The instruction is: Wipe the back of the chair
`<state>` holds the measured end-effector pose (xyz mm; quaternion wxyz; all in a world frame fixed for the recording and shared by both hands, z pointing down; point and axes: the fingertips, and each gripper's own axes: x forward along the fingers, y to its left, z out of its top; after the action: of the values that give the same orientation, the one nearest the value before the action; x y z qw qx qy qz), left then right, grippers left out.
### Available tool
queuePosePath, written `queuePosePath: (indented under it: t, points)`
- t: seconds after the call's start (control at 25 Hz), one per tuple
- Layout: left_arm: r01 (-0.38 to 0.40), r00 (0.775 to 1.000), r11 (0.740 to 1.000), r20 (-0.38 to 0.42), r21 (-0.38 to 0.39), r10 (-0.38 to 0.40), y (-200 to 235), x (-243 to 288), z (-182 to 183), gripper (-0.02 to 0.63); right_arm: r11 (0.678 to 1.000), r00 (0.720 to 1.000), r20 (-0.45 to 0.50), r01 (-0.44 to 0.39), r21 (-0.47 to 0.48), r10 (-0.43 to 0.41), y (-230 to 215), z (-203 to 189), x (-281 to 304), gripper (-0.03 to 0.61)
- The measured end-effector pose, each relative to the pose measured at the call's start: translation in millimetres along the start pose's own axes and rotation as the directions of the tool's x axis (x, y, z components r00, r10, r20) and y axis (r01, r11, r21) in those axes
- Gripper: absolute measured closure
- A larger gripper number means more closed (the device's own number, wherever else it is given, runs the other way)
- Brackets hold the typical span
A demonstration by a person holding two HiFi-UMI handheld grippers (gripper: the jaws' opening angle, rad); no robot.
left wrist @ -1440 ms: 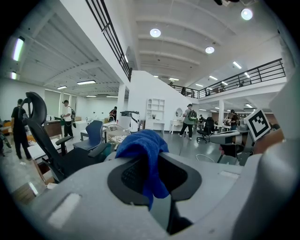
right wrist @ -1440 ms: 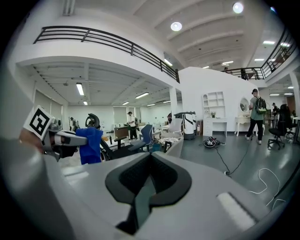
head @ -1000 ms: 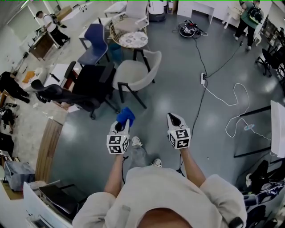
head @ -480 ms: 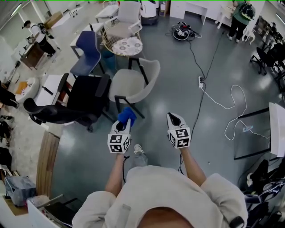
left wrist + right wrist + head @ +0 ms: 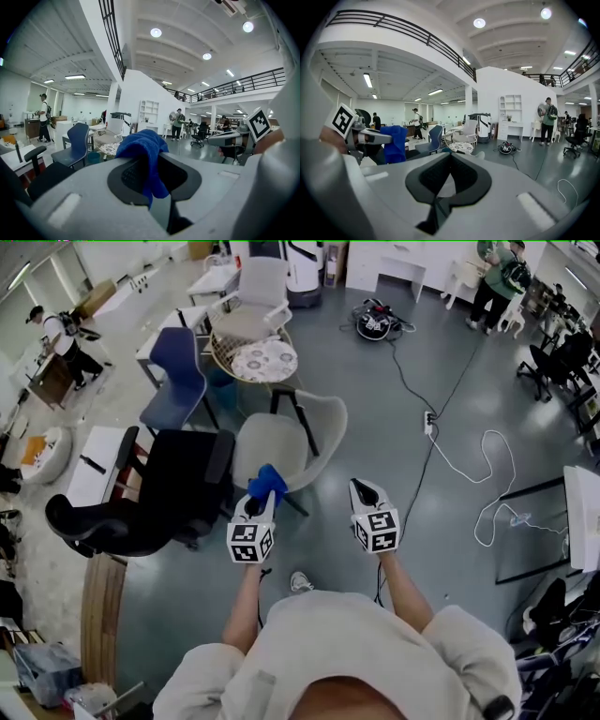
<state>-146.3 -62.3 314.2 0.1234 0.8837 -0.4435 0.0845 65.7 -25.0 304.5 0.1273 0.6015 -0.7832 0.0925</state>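
We face the pale grey chair [image 5: 272,442]. It is a smooth 1-piece shell on dark legs, and its curved back [image 5: 328,423] wraps round into low arms. Our left gripper [image 5: 260,497] hangs at the chair's near edge, its jaws clamped on a bunched blue cloth [image 5: 267,479]; we cannot tell whether the cloth touches the shell. Our right gripper [image 5: 362,487] sits to the right of the chair, its jaws drawn together on nothing. A black office chair [image 5: 178,484] stands just left of the grey chair, and a round patterned table [image 5: 264,360] lies beyond it.
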Motion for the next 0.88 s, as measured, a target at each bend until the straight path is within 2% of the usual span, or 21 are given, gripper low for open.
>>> queuePosePath:
  t: [0.24, 0.52, 0.68, 0.88]
  points:
    - [0.036, 0.999, 0.999, -0.011, -0.005, -0.037, 36.3, 37.9, 6.0, 0.552, 0.999, 0.999, -0.014, 0.045, 0.004, -0.045, -6.7, 7.6, 39.3, 0.575]
    - [0.058, 0.998, 0.998, -0.029, -0.014, -0.058, 41.5, 62.0, 2.2, 0.552, 0.997, 0.996, -0.06, 0.072, 0.015, -0.071, -22.2, -4.6, 48.2, 0.575]
    - [0.036, 0.998, 0.999, -0.057, -0.024, -0.037, 42.0, 65.0, -8.7, 0.552, 0.998, 0.995, -0.085, 0.055, 0.025, -0.053, -29.9, -12.8, 51.0, 0.575]
    - [-0.03, 0.995, 0.999, -0.097, -0.024, 0.027, 38.0, 66.8, -26.4, 0.552, 0.999, 0.996, -0.089, 0.003, 0.036, 0.001, -47.0, -18.0, 52.9, 0.575]
